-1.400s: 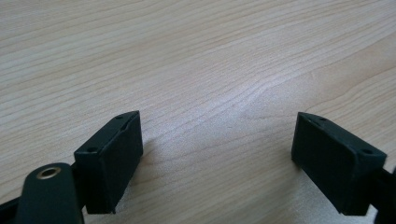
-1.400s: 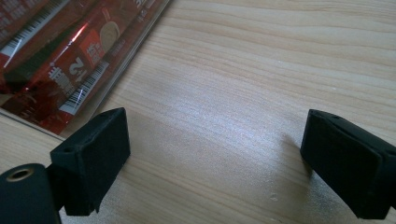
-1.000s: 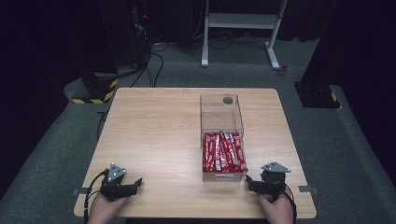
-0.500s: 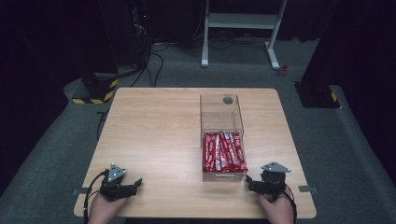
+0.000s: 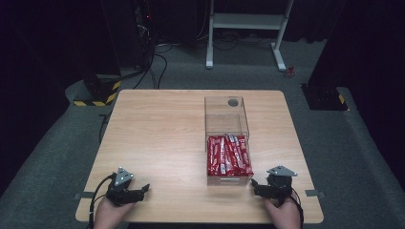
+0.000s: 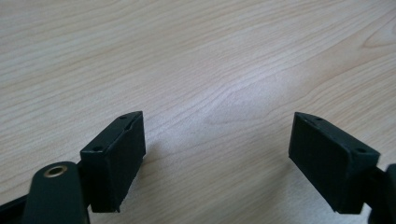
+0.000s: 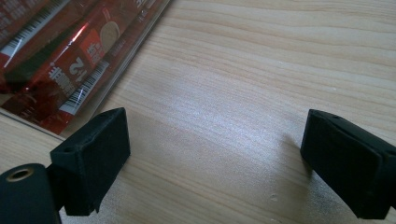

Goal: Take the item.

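High view showed clear box (image 5: 227, 138) right of worktop (image 5: 157, 138) centre, long axis running away from person; red wrapped bars (image 5: 229, 155) packed in near half, far half bare. Right gripper (image 5: 261, 187) rested at near edge just beside box's near right corner, jaws spread, nothing between. Left gripper (image 5: 139, 189) lay well apart at near left, jaws likewise spread over bare wood.
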Demonstrator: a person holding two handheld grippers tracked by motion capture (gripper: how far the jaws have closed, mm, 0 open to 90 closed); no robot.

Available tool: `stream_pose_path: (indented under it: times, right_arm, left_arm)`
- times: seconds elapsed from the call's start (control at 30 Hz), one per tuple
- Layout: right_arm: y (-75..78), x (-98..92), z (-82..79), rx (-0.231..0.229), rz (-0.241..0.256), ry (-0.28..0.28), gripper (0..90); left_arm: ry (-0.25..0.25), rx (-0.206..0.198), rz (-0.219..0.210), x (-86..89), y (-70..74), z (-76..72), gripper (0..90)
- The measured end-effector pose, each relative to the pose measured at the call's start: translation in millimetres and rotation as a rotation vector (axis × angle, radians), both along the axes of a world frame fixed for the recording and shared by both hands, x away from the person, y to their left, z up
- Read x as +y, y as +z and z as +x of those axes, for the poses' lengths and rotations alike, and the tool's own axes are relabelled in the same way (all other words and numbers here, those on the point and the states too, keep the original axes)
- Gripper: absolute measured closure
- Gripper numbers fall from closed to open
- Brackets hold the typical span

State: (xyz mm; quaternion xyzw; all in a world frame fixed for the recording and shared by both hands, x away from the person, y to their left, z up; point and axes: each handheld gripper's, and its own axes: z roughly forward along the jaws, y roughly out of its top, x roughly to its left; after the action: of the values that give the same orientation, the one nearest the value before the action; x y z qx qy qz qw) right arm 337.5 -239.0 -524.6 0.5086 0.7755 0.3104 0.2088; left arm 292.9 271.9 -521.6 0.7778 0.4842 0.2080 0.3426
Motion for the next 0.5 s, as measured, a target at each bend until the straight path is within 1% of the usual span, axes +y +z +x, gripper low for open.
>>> stream_pose_path:
  times: [0.07,0.1,0.13,0.2,0.23,0.27,0.3,0.37,0.5]
  right_arm:
    - [0.0,0.0,0.0,0.0,0.0,0.0,7.9]
    - [0.0,0.0,0.0,0.0,0.0,0.001,7.9]
    - [0.0,0.0,0.0,0.0,0.0,0.001,7.9]
    - [0.0,0.1,0.0,0.0,0.001,0.0,7.9]
    - [0.0,0.1,0.0,0.0,0.001,0.0,7.9]
    - [0.0,0.1,0.0,-0.001,0.001,0.0,8.0]
    - [0.0,0.1,0.0,0.0,0.001,0.0,7.9]
    - [0.0,0.1,0.0,-0.001,0.001,0.001,8.0]
    - [0.0,0.2,0.0,0.0,0.001,0.001,8.0]
  left_arm:
    - [0.001,-0.009,-0.015,-1.5,1.4,-0.8,20.1]
    - [0.0,-0.018,-0.02,-2.2,2.3,-1.3,20.2]
    - [0.0,-0.018,-0.02,-2.2,2.3,-1.3,20.4]
    - [-0.006,-0.03,-0.037,-4.8,4.4,-2.6,21.0]
    - [-0.006,-0.03,-0.037,-4.8,4.4,-2.6,21.1]
    - [-0.012,-0.029,-0.048,-6.7,5.2,-3.1,21.1]
    - [-0.016,-0.032,-0.043,-7.3,5.6,-3.1,21.2]
    - [-0.017,-0.032,-0.049,-8.4,5.8,-3.5,21.6]
    - [-0.02,-0.04,-0.072,-12.0,7.6,-4.1,22.1]
